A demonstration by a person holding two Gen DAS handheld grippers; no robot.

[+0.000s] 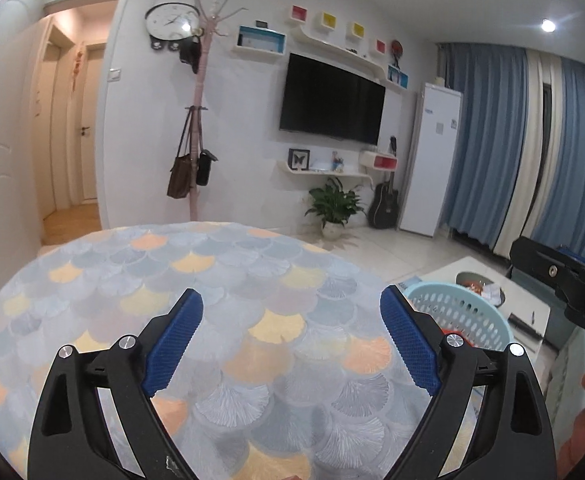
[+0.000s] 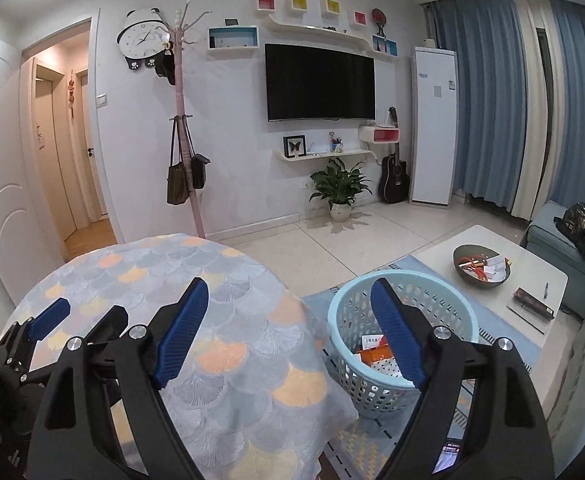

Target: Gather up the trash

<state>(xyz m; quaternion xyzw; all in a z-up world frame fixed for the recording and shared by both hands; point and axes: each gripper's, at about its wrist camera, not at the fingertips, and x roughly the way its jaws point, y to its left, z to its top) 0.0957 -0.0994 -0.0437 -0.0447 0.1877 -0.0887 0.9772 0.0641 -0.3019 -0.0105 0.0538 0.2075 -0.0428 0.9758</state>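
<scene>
A light blue perforated basket [image 2: 444,300] stands on the floor right of the round table [image 2: 228,344] with a scale-pattern cloth; it holds orange and white paper trash [image 2: 376,354]. The basket also shows in the left wrist view [image 1: 460,312]. My left gripper [image 1: 292,328] is open and empty over the tablecloth [image 1: 212,280]; it also shows at the left in the right wrist view [image 2: 80,312]. My right gripper [image 2: 288,320] is open and empty, above the table's right edge and the basket. Part of the right gripper's body [image 1: 564,276] shows at the right in the left wrist view.
A white coffee table [image 2: 532,276] with a dark bowl [image 2: 482,266] of small items stands right of the basket. A blue sofa [image 2: 560,240] holds a black bag. A pink coat rack [image 2: 188,160], a potted plant [image 2: 340,190] and a guitar [image 2: 392,178] stand by the far wall.
</scene>
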